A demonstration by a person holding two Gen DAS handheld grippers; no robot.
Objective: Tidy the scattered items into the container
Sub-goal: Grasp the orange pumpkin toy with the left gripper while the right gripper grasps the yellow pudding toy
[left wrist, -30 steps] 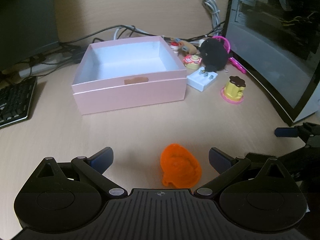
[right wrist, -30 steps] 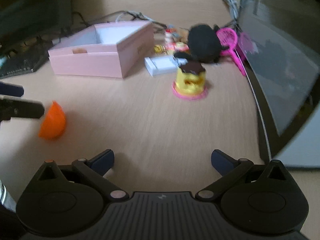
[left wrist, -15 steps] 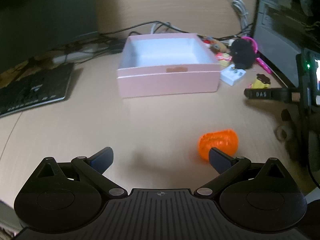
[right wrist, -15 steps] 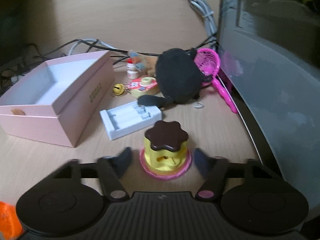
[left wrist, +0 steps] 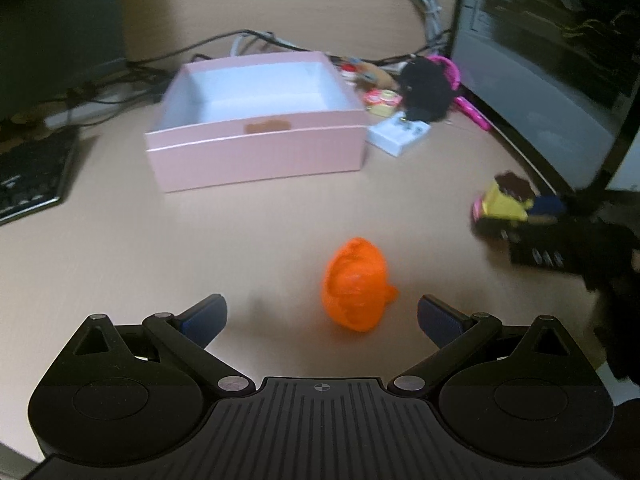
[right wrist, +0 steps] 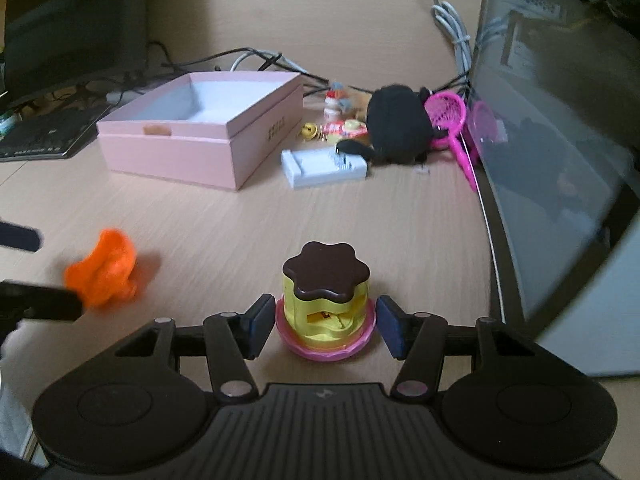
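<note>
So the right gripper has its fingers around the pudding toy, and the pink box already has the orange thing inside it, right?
Not quite. The orange thing lies on the desk in front of the left gripper, as the left wrist view shows; the pink box looks empty. The right gripper does straddle the pudding toy.
</note>
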